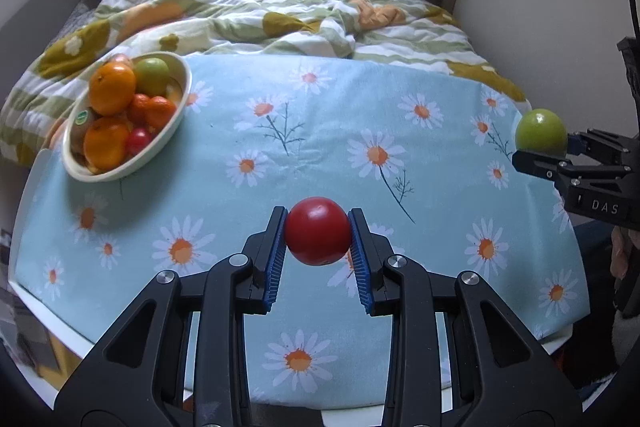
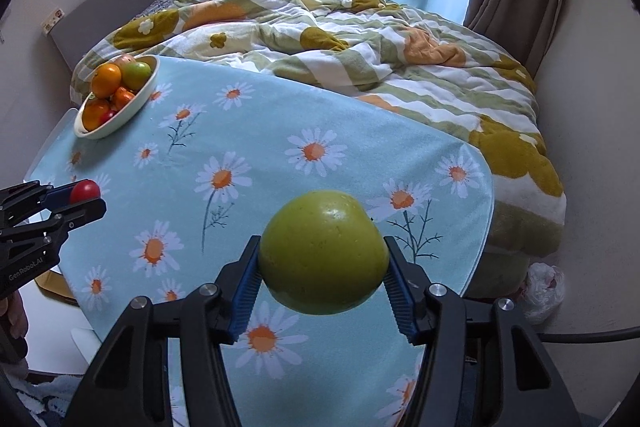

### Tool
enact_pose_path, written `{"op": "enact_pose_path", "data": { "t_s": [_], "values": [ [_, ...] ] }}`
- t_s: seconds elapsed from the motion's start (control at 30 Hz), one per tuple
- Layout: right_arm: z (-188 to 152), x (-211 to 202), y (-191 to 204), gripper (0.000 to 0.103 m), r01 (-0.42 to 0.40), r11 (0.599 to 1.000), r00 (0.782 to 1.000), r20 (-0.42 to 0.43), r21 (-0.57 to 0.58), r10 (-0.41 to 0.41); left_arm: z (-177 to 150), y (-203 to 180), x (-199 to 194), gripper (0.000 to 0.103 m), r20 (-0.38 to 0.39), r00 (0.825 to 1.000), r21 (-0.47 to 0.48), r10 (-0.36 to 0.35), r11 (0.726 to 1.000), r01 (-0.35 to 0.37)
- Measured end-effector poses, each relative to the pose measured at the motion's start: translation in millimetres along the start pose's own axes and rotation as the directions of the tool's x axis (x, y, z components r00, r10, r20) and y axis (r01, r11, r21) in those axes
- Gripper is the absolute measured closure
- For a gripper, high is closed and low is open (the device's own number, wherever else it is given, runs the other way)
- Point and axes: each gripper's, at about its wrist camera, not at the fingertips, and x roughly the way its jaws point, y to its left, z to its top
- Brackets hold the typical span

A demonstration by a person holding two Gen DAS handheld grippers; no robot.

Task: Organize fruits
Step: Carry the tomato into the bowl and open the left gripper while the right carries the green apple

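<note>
Red tomato (image 1: pixel 316 237) sits clamped in the left gripper (image 1: pixel 317 247). The right gripper (image 2: pixel 323 273) clamps a green apple (image 2: pixel 323 263). The fruit bowl (image 1: pixel 166 137) stands far left on the surface (image 1: pixel 320 131).

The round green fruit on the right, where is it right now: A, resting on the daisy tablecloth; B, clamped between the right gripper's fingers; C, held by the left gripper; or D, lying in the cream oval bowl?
B: the round green fruit sits squeezed in the right gripper, raised above the daisy-print tablecloth.
</note>
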Motion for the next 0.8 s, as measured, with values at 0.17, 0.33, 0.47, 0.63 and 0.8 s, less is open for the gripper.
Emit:
{"op": "enact_pose_path", "data": {
  "t_s": [0.17,0.33,0.47,0.63,0.8],
  "values": [
    [11,-13,31,0.050,-0.032,0.999,0.999,0.019,0.007,0.032,9,26,-24,0.066,0.036,0.999,-0.003,0.002,1.000,-0.002],
    [26,-18,69,0.050,-0.052,0.999,0.998,0.042,-0.007,0.052,18,61,-39,0.066,0.066,0.998,-0.016,0.009,1.000,-0.008],
    [39,-17,99,0.050,-0.069,0.998,0.996,0.047,-0.008,0.070,25,93,-45,0.066,0.070,0.998,-0.023,0.006,1.000,-0.004],
    [57,-11,137,0.050,-0.079,0.997,0.996,0.050,0.003,0.078,37,136,-51,0.066,0.078,0.997,-0.015,0.008,1.000,-0.007],
    [75,1,172,0.050,-0.074,0.997,0.996,0.051,0.022,0.073,49,185,-47,0.066,0.074,0.997,-0.010,0.000,1.000,0.001]
  ]
}}
